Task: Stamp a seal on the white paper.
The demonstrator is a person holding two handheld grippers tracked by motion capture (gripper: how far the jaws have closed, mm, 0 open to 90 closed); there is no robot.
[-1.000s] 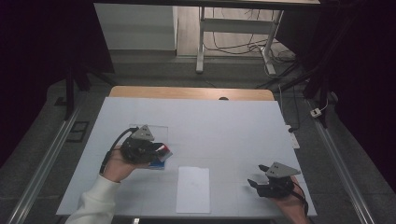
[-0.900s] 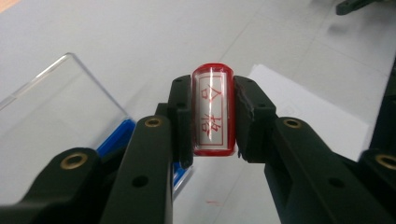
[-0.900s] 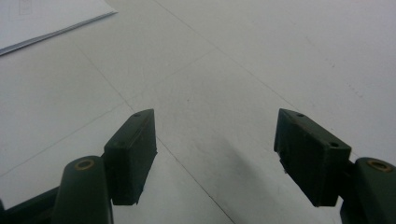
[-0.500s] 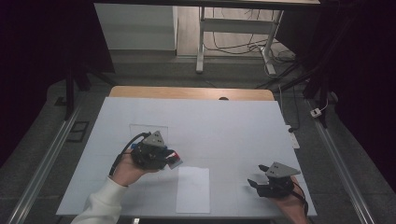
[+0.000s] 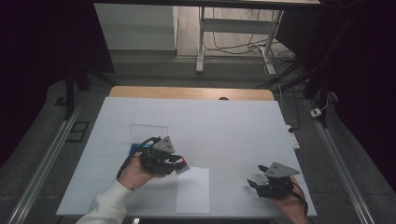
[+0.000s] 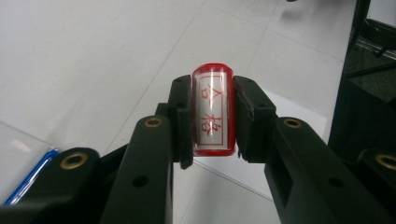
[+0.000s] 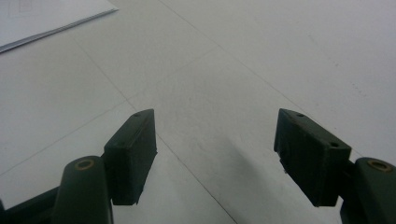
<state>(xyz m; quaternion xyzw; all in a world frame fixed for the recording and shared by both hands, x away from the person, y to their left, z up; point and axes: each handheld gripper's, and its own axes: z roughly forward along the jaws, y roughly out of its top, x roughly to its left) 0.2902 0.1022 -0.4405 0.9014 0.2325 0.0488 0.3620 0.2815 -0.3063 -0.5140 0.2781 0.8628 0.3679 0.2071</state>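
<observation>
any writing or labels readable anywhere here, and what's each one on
"合格", in red characters, top to bottom: on the white label of the red cylindrical stamp clamped between the left gripper fingers.
White paper sheet on the table: faint marks at one corner in the right gripper view, too small to read.

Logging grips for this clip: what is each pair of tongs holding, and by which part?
The left tongs clamp a red stamp by its two long sides, label facing the camera. The right tongs stand open over the table, holding nothing.
</observation>
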